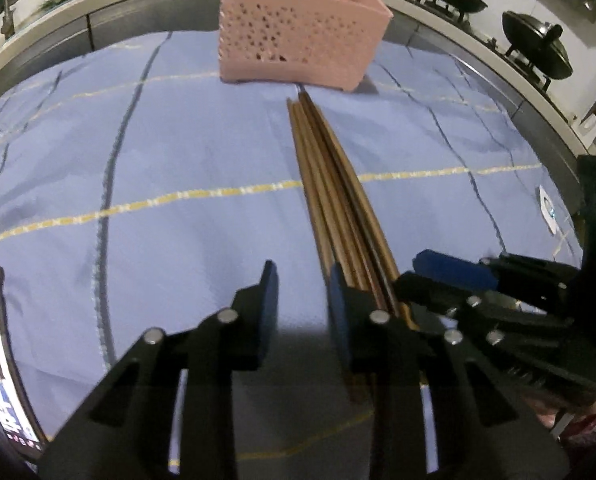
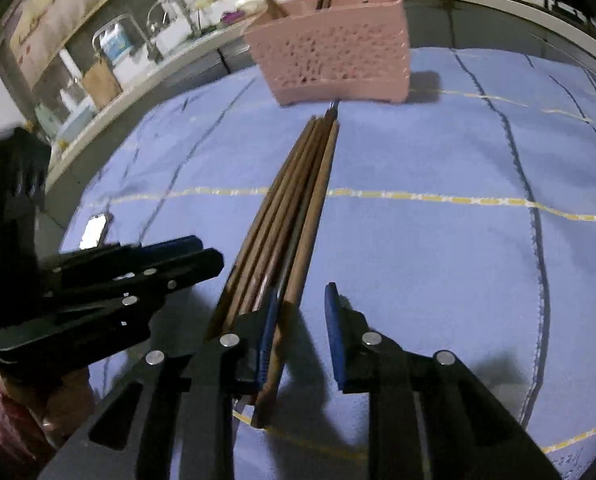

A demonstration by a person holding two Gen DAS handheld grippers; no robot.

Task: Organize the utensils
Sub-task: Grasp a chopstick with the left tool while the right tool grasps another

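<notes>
Pickup stage — bundle of brown wooden chopsticks (image 1: 330, 184) flat on blue checked cloth (image 1: 178, 152); left gripper (image 1: 303, 300) and right gripper (image 2: 300, 316) both part-open, gripping nothing — next: straddle the bundle, clamp, lift to perforated pink plastic holder (image 1: 298, 44).

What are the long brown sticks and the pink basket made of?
The chopsticks look like wood or bamboo: matte brown, some darker, with faint lengthwise streaks. Which of the two, the pictures do not tell. The pink utensil holder looks like moulded plastic: smooth, evenly coloured, with small holes punched through its wall.
</notes>
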